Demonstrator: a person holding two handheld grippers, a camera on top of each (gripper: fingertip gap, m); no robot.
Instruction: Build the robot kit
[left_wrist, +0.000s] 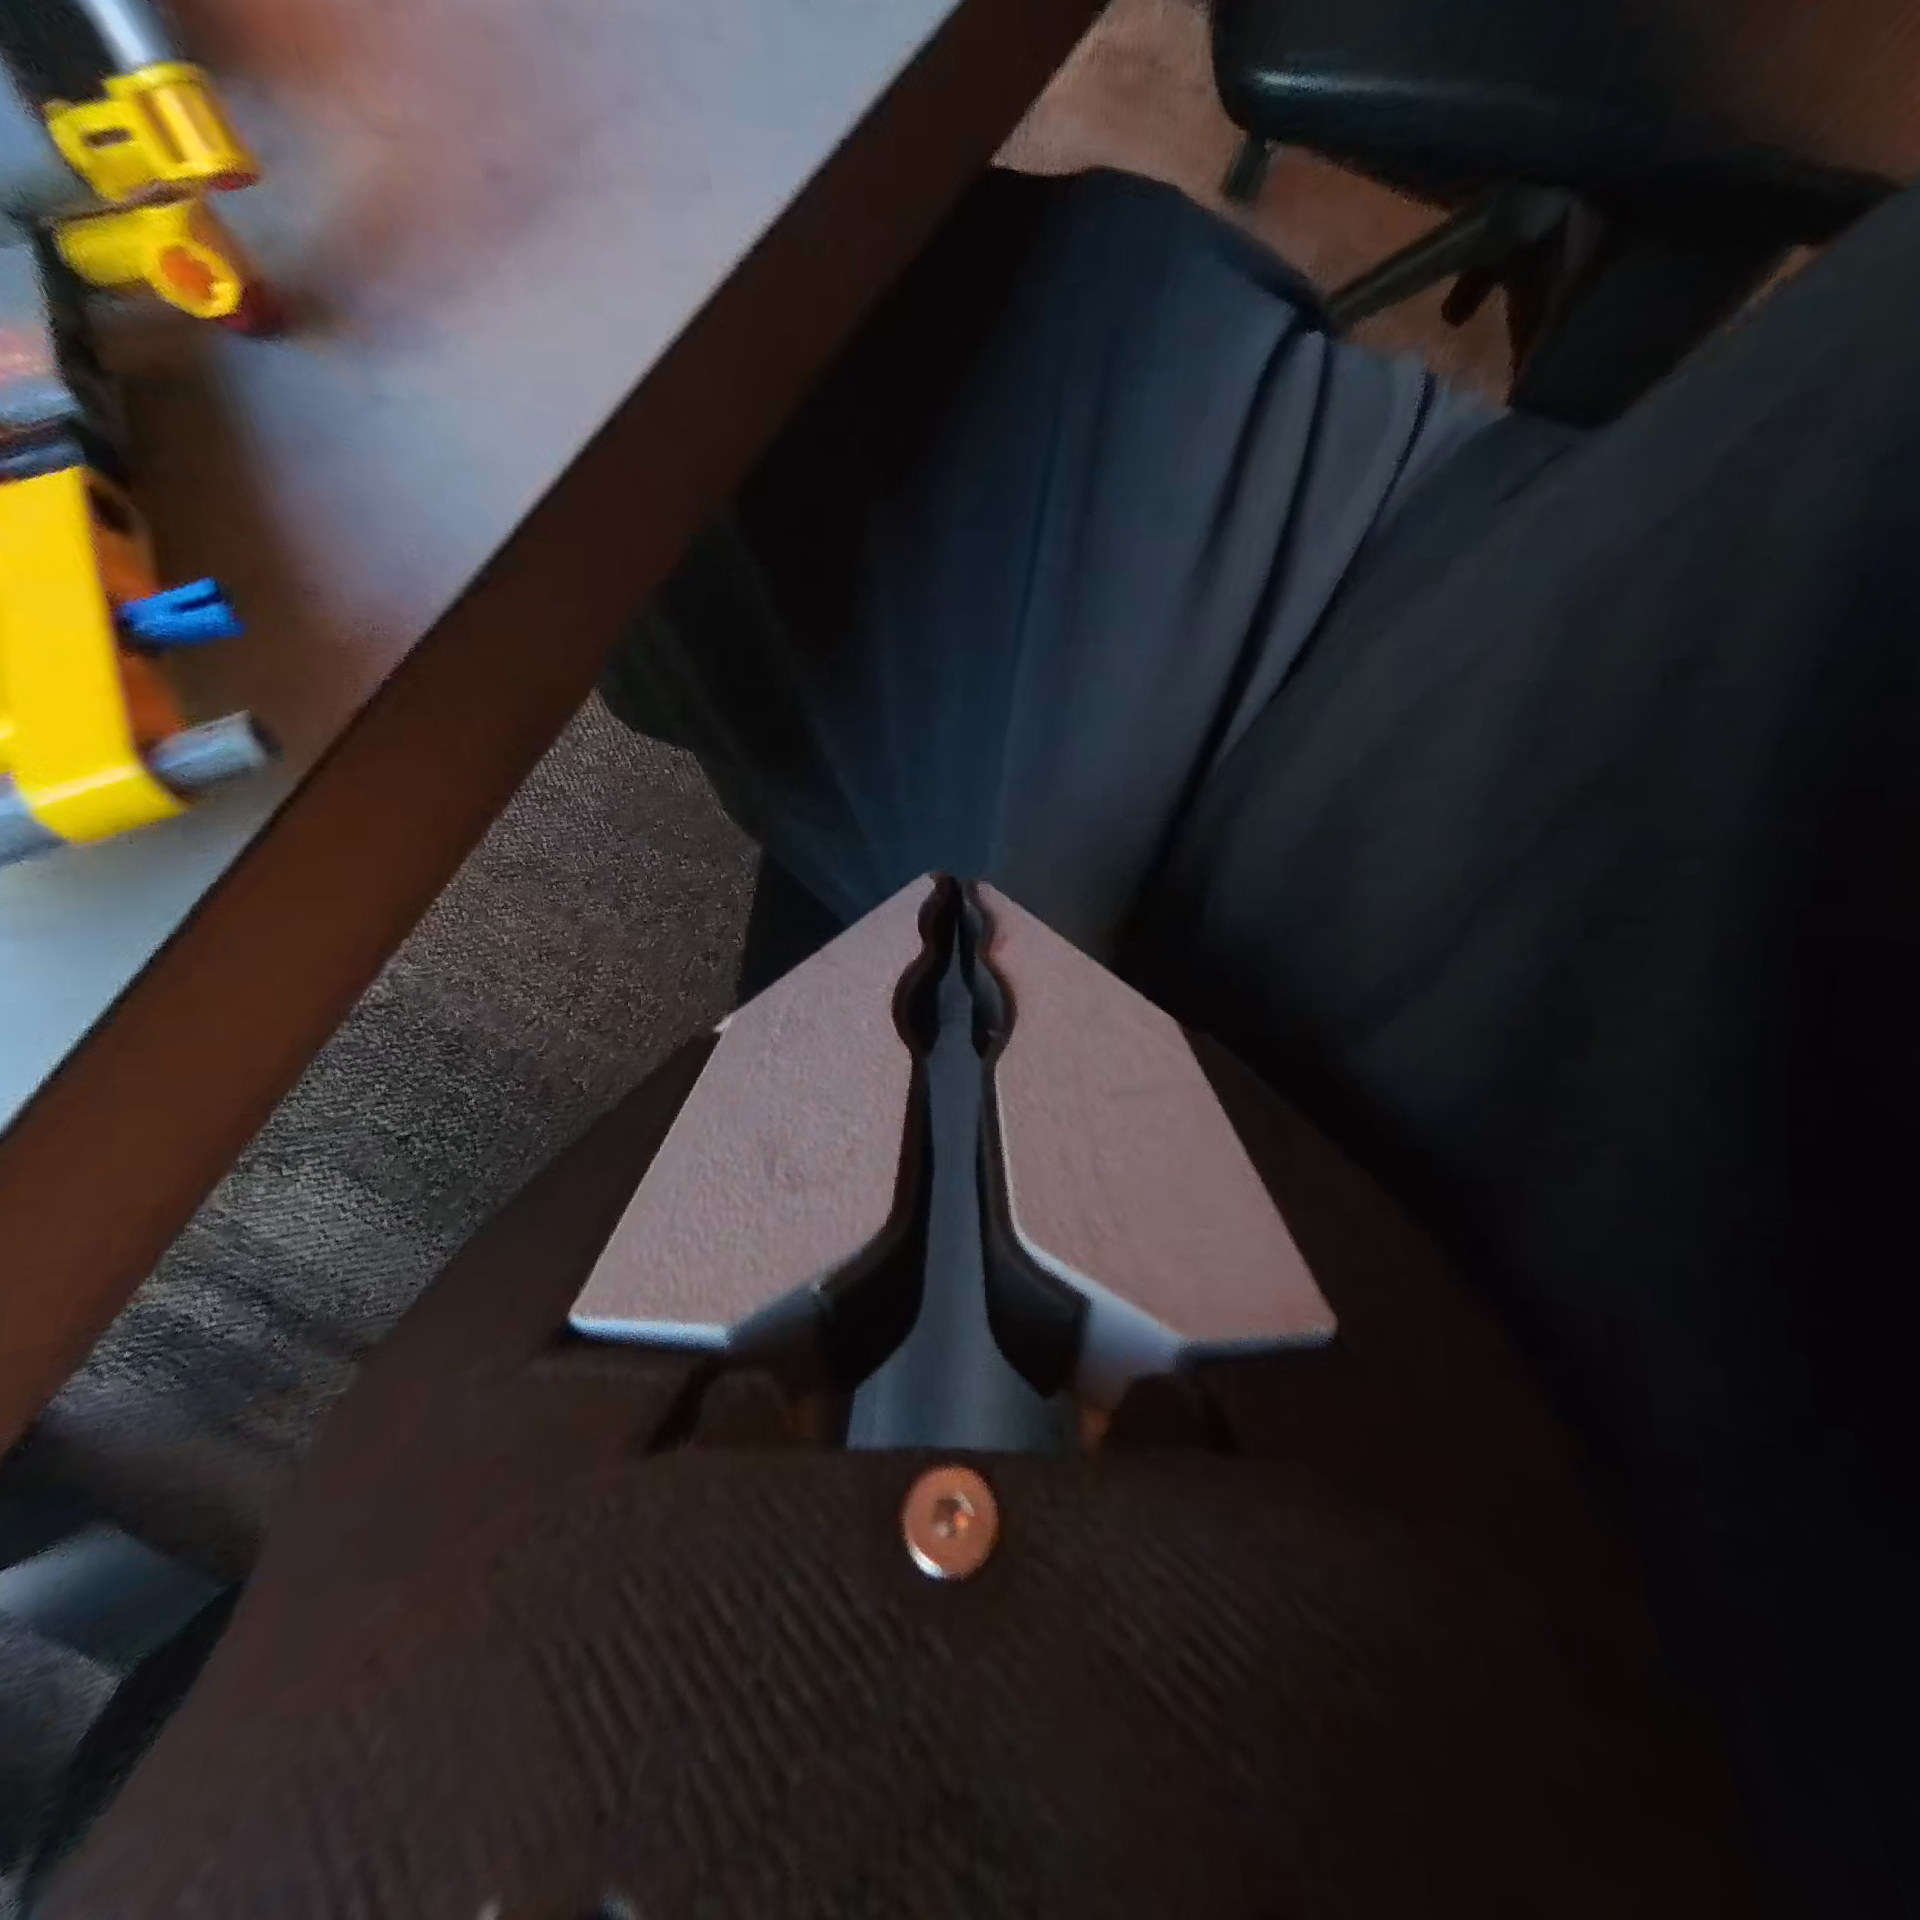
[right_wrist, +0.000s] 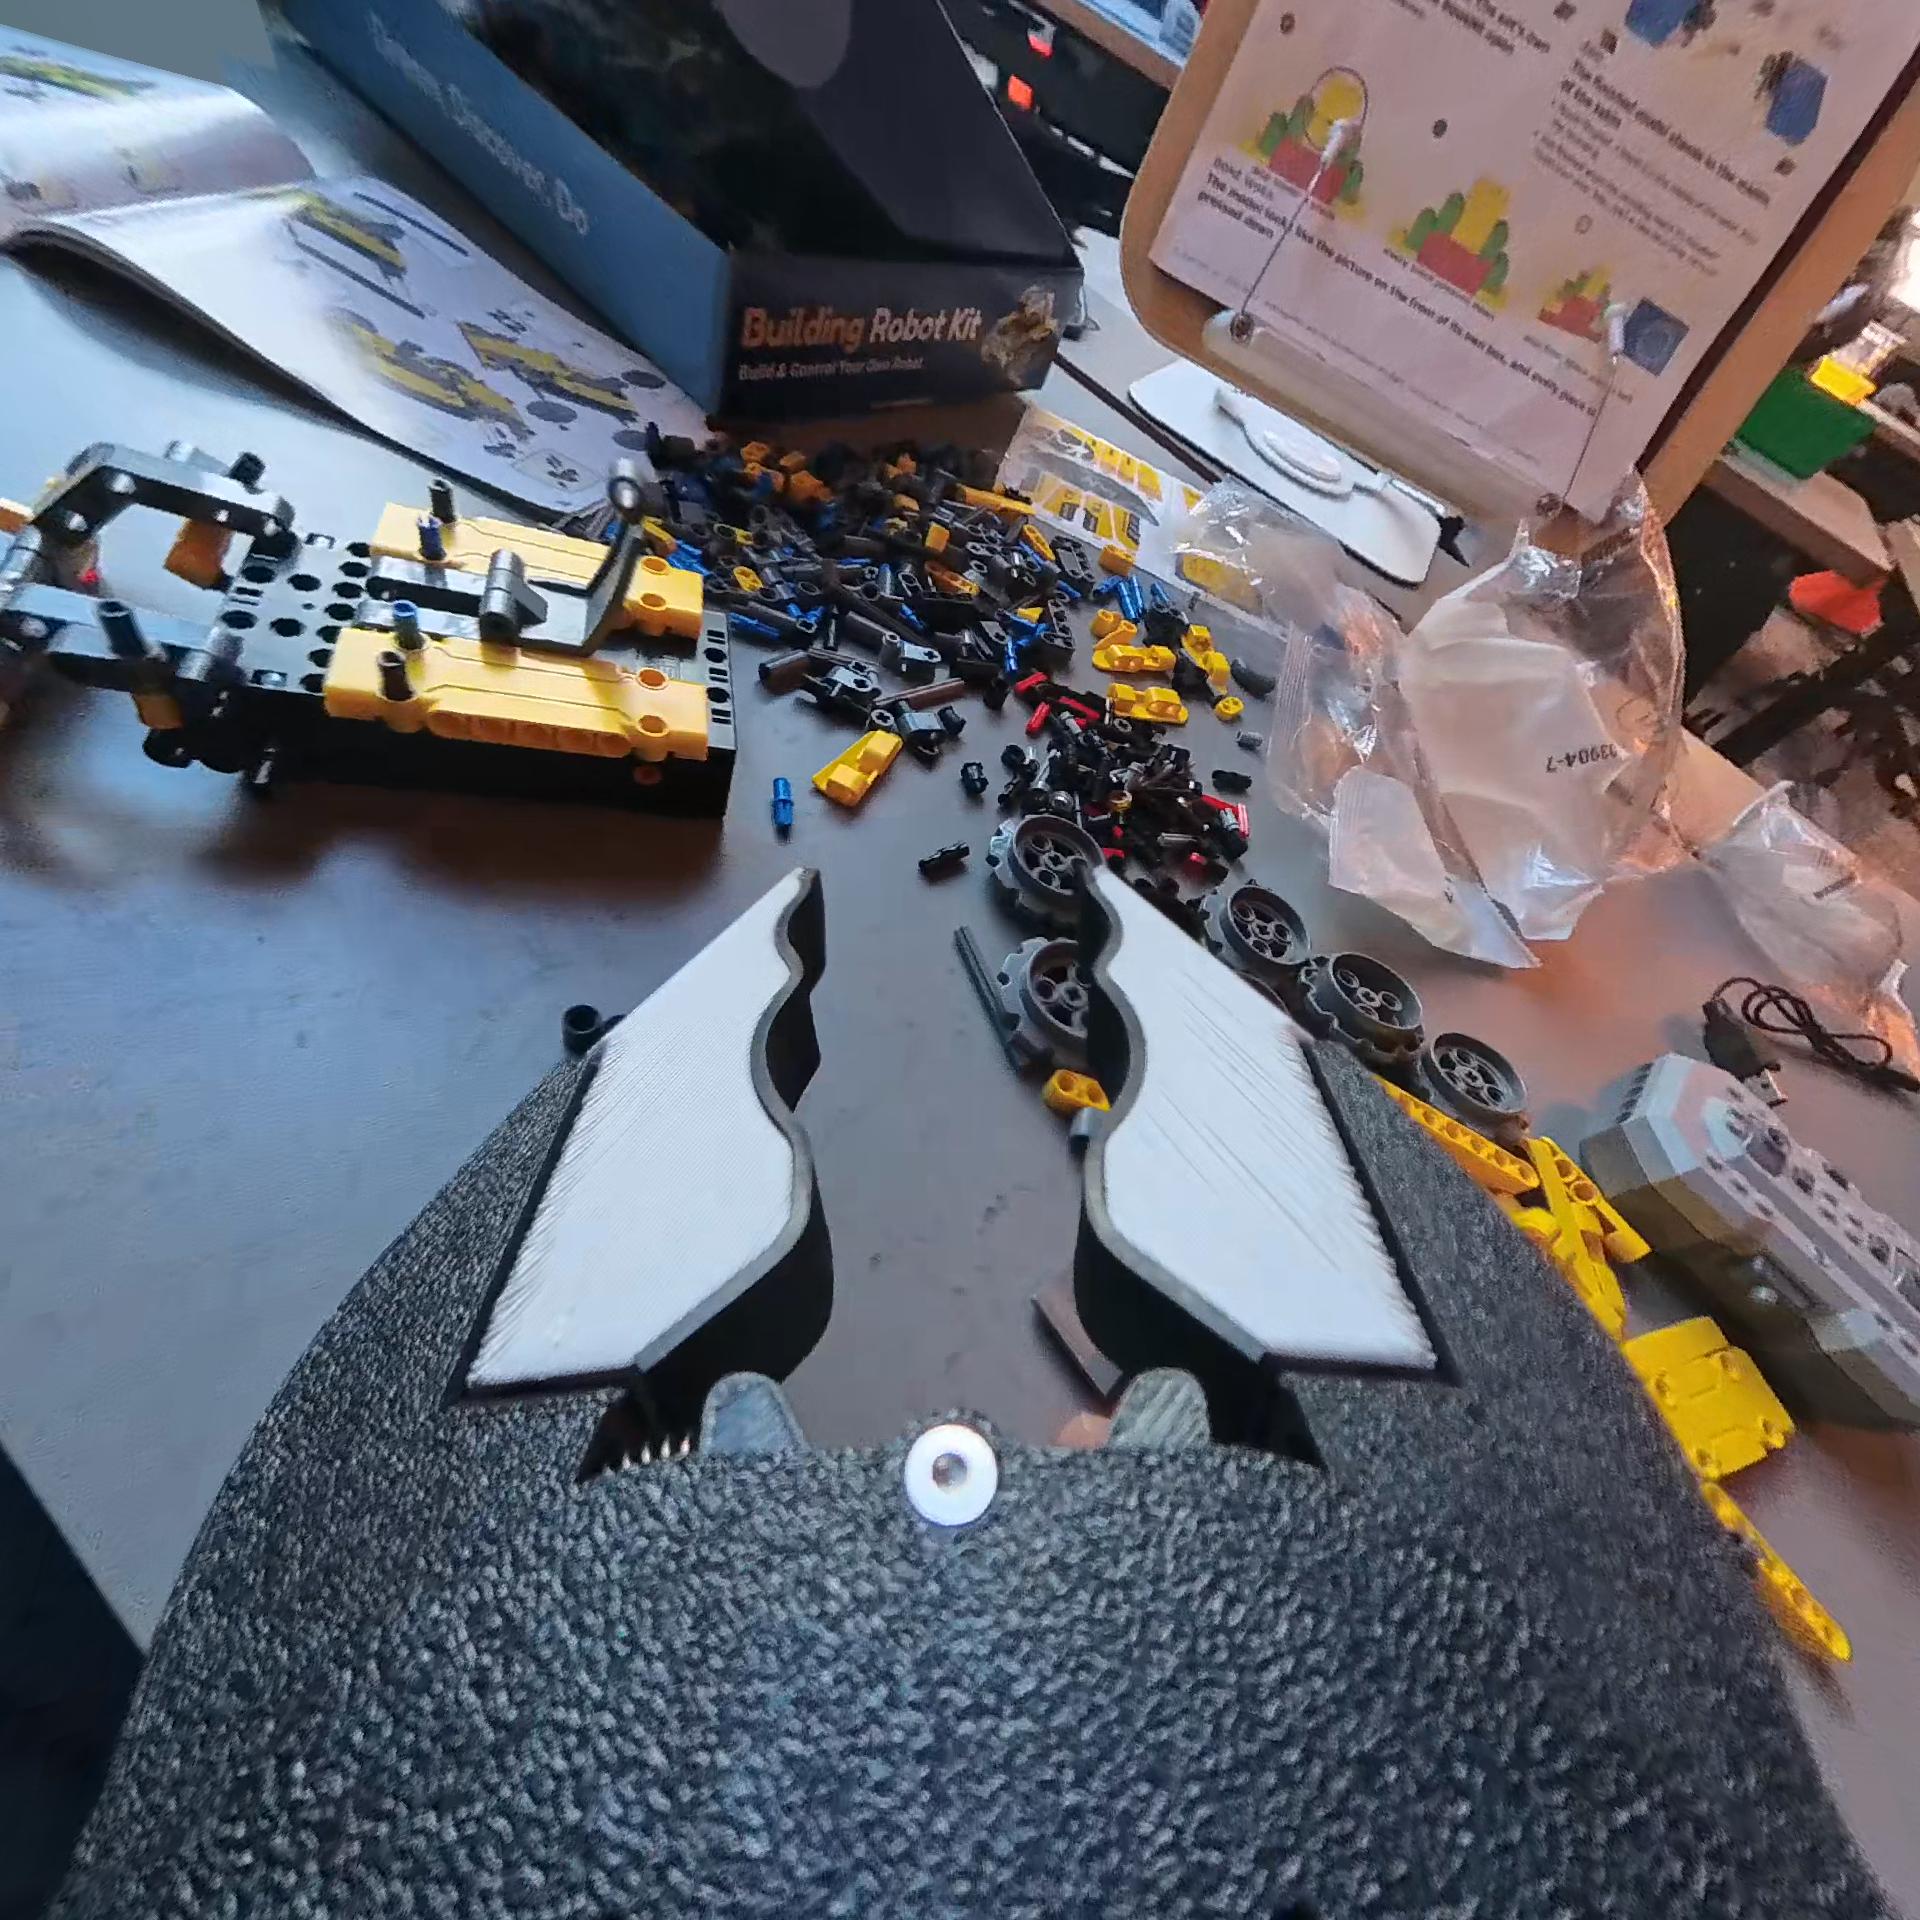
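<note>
The left gripper (left_wrist: 958, 894) is seen below and beside the table edge (left_wrist: 499, 665), its fingers pressed together on nothing, pointed at dark trousers (left_wrist: 1039, 540) over grey carpet (left_wrist: 436, 1039). The right gripper (right_wrist: 951, 904) is held spread and empty above the dark matte tabletop (right_wrist: 312, 987). Nearest to it — just ahead and touching its right-hand finger (right_wrist: 1226, 1122) — grey toothed wheels (right_wrist: 1044, 847) are noted. A heap of small plastic pins (right_wrist: 935, 603) lies beyond. The yellow-and-black model (right_wrist: 436, 644), long axis crosswise, sits ahead-left, well apart. Crinkled clear bags (right_wrist: 1507, 727) and a ribbed grey motor block (right_wrist: 1766, 1216) are recorded rightward.
</note>
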